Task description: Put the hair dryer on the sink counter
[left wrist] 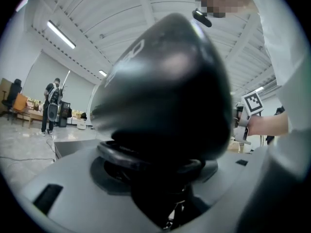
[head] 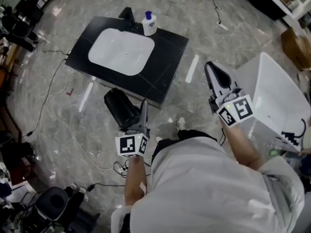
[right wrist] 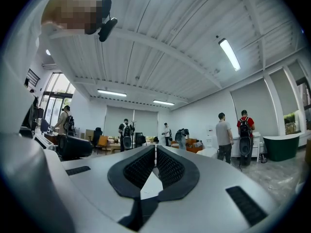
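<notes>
While the left tool [head: 140, 114] clamps it, right tool [head: 212, 71] closed empty, the bulbous black hair dryer [head: 121, 108] gleams.

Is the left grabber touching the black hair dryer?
Touching. In the left gripper view the hair dryer sits right between the jaws of the left gripper, with both pads pressed against its black body.

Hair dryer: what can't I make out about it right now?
- Left gripper view: the hair dryer fills the frame, close and blurred. Where the pads meet it is lost in shadow beneath it.
- Head view: the dryer is a small dark shape at the left gripper. Its nozzle end and cord cannot be told.
</notes>
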The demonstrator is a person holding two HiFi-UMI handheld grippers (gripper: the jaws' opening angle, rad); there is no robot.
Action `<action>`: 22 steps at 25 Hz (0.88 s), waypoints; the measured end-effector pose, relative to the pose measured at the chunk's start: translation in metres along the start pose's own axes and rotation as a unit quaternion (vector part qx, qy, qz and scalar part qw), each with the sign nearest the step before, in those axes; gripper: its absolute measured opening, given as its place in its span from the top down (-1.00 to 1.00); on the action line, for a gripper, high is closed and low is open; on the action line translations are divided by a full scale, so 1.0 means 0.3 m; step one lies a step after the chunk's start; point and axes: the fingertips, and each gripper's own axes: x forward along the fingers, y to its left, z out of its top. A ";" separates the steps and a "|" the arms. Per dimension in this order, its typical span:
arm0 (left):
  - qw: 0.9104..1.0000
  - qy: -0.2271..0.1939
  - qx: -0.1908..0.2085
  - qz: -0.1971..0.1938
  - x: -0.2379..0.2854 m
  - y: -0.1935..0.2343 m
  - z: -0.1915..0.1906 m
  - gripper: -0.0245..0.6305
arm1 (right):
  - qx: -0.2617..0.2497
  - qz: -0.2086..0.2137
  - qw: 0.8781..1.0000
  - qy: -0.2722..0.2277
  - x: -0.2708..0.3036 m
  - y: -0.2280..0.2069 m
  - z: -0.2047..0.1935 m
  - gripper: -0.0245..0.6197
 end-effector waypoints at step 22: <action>0.988 0.153 -0.014 -0.012 0.341 0.103 -0.473 0.10 | 0.009 -0.021 0.997 0.074 0.030 -0.161 -0.170 0.81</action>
